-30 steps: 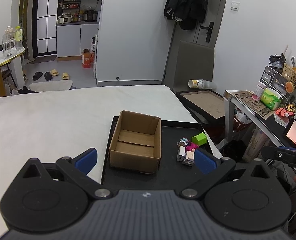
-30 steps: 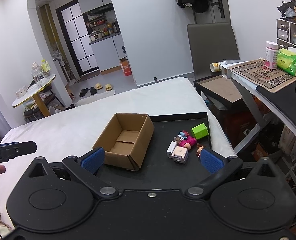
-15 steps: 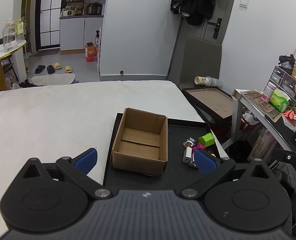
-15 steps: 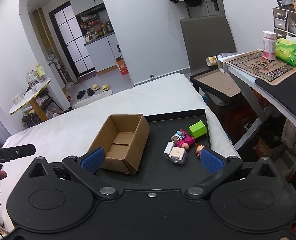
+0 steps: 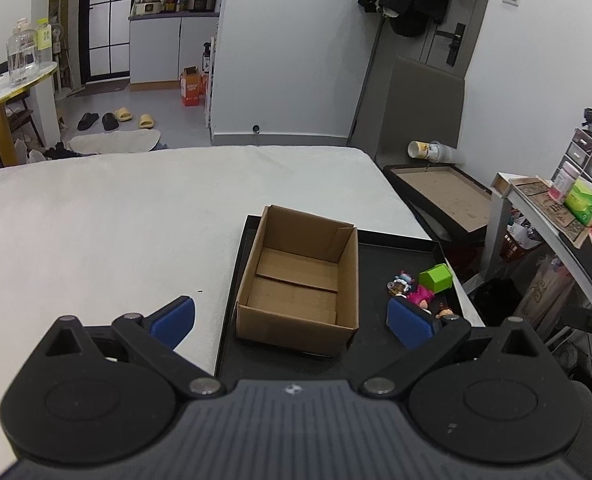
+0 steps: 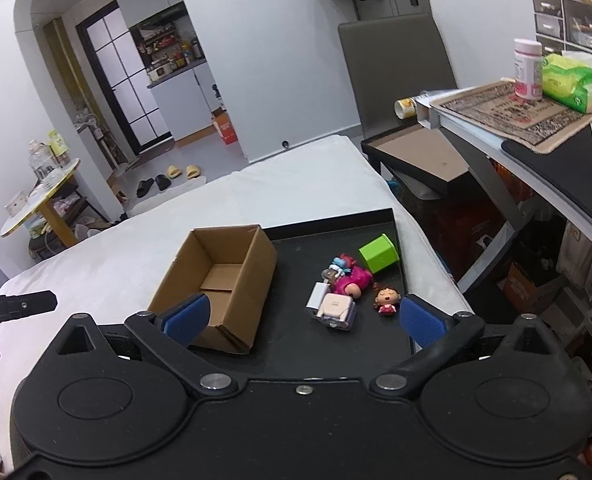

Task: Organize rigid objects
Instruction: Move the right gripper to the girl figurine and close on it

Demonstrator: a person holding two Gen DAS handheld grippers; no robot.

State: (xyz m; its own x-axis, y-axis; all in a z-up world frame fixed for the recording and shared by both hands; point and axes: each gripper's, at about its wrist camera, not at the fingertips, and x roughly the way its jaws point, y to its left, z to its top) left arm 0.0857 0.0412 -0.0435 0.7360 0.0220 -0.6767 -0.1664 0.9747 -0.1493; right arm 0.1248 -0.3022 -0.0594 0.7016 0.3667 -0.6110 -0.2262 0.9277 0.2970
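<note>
Status at this frame: both grippers were wide apart and carrying nothing. Left gripper hovered above the near end of the cardboard box; right gripper hung over the tray just short of the toy pile. Box sat open and empty on the left part of the black tray, which lay on a white bed. Toys were clustered to the box's right, w/ a clear gap between: green cube furthest back, pink figure lying down, blue-haired figure touching it, white charger block nearest, small doll head beside it. Judgement: pre-grasp approach, nothing sorted yet. Next move prob. calls for dropping the right gripper onto the charger block or doll, squaring fingers across one item only. Pile was tight, so risk of nudging neighbours.
</note>
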